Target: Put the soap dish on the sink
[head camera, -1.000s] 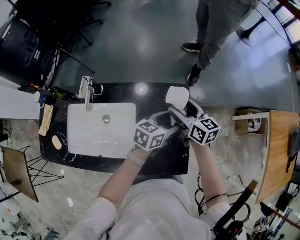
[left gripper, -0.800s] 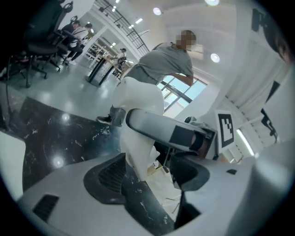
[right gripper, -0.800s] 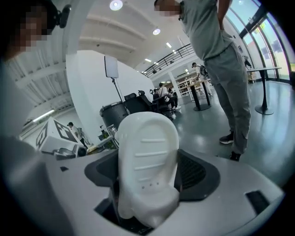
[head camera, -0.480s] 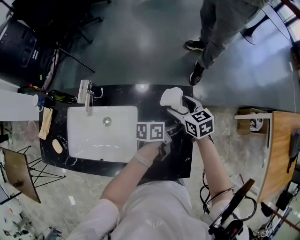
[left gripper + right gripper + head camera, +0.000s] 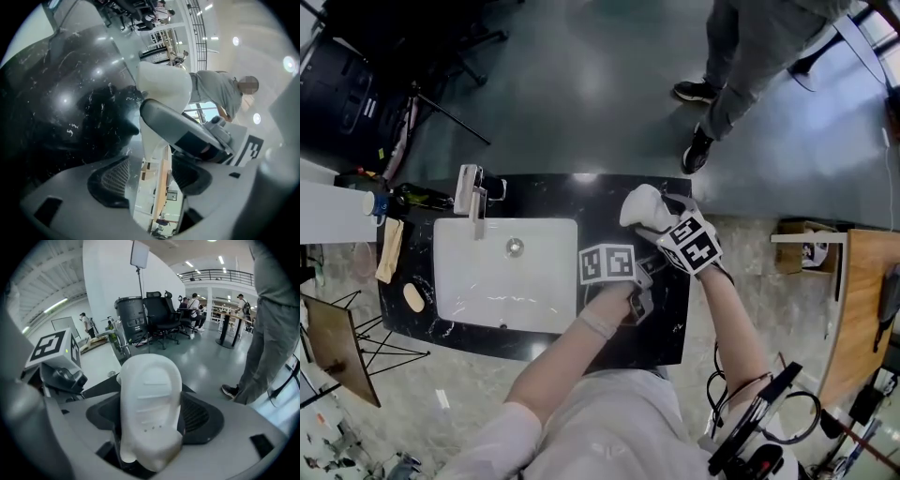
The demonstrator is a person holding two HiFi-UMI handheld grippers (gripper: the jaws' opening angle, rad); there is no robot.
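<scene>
The white soap dish [image 5: 639, 206] hangs over the right end of the black marble counter [image 5: 534, 342], to the right of the white sink basin [image 5: 450, 281]. My right gripper [image 5: 653, 221] is shut on it. In the right gripper view the dish [image 5: 150, 399] stands up between the two dark pads [image 5: 201, 418], ribbed face toward the camera. My left gripper [image 5: 644, 283] sits just below and left of it, jaws wide apart. In the left gripper view the dish [image 5: 164, 89] and the right gripper's jaw lie just ahead, with nothing pressed between the left pads [image 5: 110, 180].
A chrome faucet [image 5: 473, 192] stands at the basin's back rim. A soap bar [image 5: 413, 297], a cloth [image 5: 389, 251] and bottles [image 5: 422, 195] crowd the counter's left end. A person [image 5: 741, 66] stands on the grey floor beyond the counter. A wooden table [image 5: 862, 309] is at the right.
Both grippers have sunk toward the counter. The dish has shifted slightly left with the right gripper. The left gripper has rolled, so its marker cube now faces up squarely.
</scene>
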